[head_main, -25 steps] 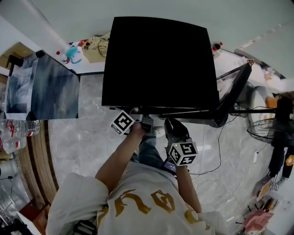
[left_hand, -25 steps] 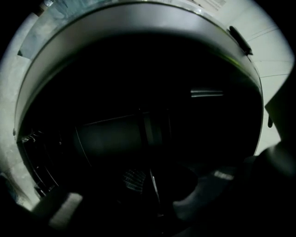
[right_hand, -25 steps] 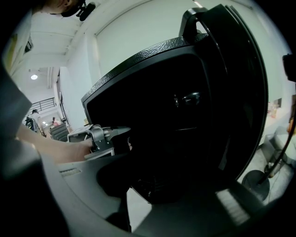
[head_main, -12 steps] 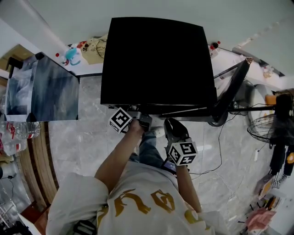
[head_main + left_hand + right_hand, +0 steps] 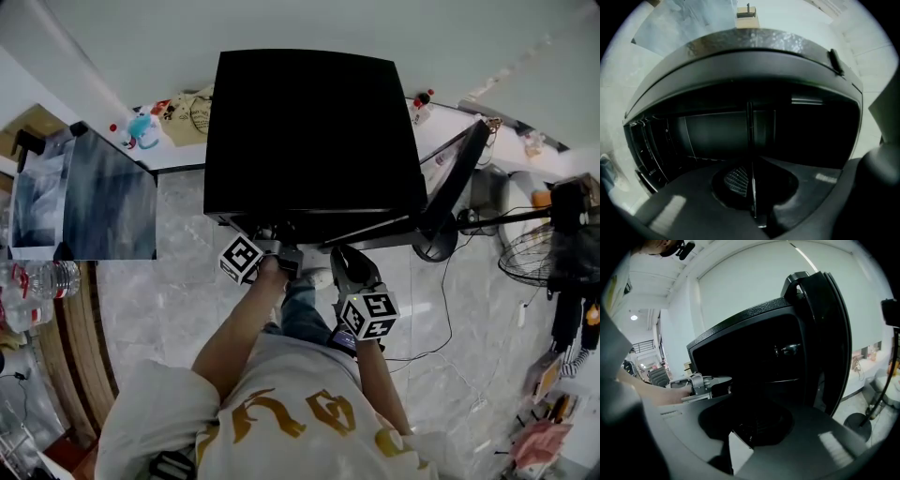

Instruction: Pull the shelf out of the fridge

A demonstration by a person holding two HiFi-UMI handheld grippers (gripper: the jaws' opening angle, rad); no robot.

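Pale marble floor, a white counter along the wall behind with a tan bag on it. In the middle, a black mini fridge, its door standing open to the right so that the mouth is free. Inside, lying level across the dark cavity, the shelf, showing only as a thin pale edge.

Left gripper right at the opening, fingers pressed close together with just a thin bright line between them. Possibly pinched on the shelf's front edge, though too dark to confirm.

Right gripper just outside the mouth and beside the left, fingers drawn narrow and holding nothing. Likely free there to steady the shelf once out.

Judging by this, pull barely begun, shelf not yet out. Calls for a straight, level draw toward the body, clear of the door.
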